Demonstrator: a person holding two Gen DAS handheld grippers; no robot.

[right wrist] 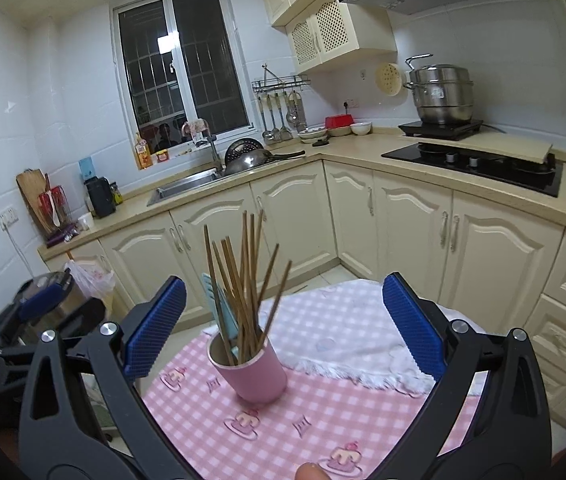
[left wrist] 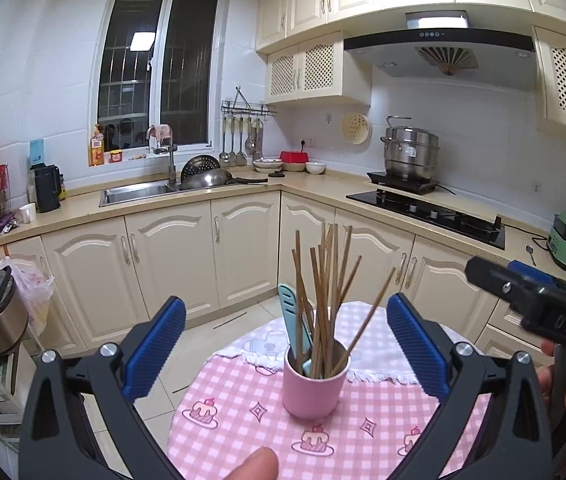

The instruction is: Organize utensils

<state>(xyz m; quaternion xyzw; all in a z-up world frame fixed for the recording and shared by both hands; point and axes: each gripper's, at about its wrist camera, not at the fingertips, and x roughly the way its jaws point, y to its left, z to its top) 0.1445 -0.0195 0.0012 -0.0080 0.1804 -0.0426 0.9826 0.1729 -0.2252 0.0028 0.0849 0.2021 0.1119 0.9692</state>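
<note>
Blue pads on my left gripper (left wrist: 286, 342) and right gripper (right wrist: 283, 328) gape wide, holding nothing; the pink cup (left wrist: 315, 384) of chopsticks (left wrist: 325, 292) stands just ahead between them; sorting looks done, so I'd withdraw; the table (left wrist: 243, 420) edge lies beyond, floor open.

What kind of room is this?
It looks like a home kitchen: there's a sink under the window, a gas stove on the counter, and a big steel pot beside it.
</note>
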